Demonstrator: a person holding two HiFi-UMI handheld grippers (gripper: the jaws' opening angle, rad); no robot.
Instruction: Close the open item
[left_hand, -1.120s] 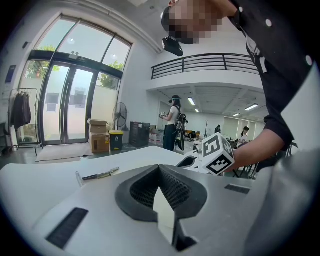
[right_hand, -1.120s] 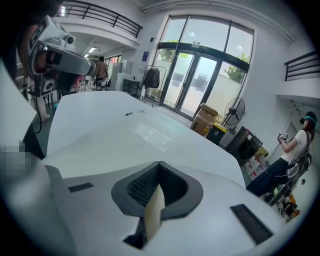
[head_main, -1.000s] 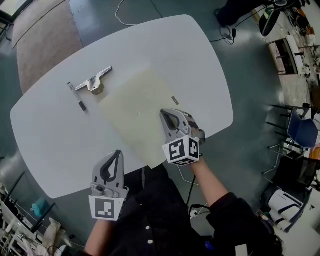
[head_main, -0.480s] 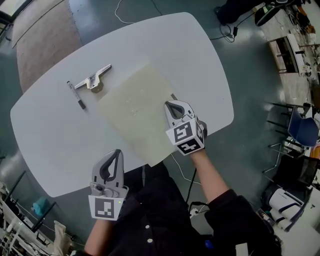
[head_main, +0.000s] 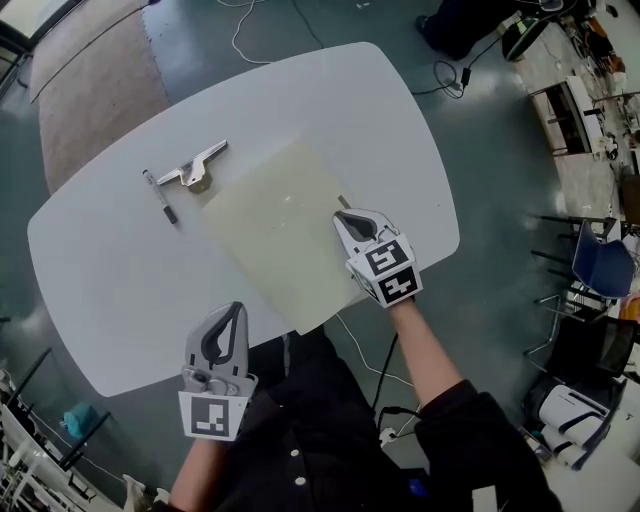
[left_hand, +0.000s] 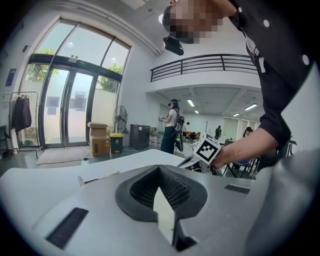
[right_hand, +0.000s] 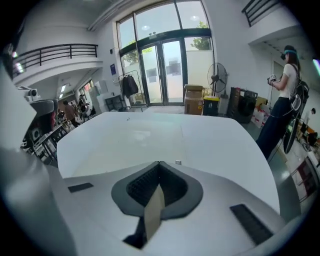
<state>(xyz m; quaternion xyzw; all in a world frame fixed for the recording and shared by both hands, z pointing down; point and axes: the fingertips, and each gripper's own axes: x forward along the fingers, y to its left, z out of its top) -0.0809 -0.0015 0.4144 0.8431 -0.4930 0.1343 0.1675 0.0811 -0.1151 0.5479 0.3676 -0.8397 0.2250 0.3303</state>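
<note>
From the head view, my right gripper (head_main: 340, 214) has its fingers pressed together on nothing, tips over the right edge of the cream folder-like sheet (head_main: 275, 230) lying flat on the white table (head_main: 110, 280). My left gripper (head_main: 236, 308) is at the near table edge. In the left gripper view its fingers meet at the tips, empty, with the sheet ahead and to their right. In the right gripper view the closed fingers point across the sheet, a small grey tab (right_hand: 178, 162) just beyond their tips.
</note>
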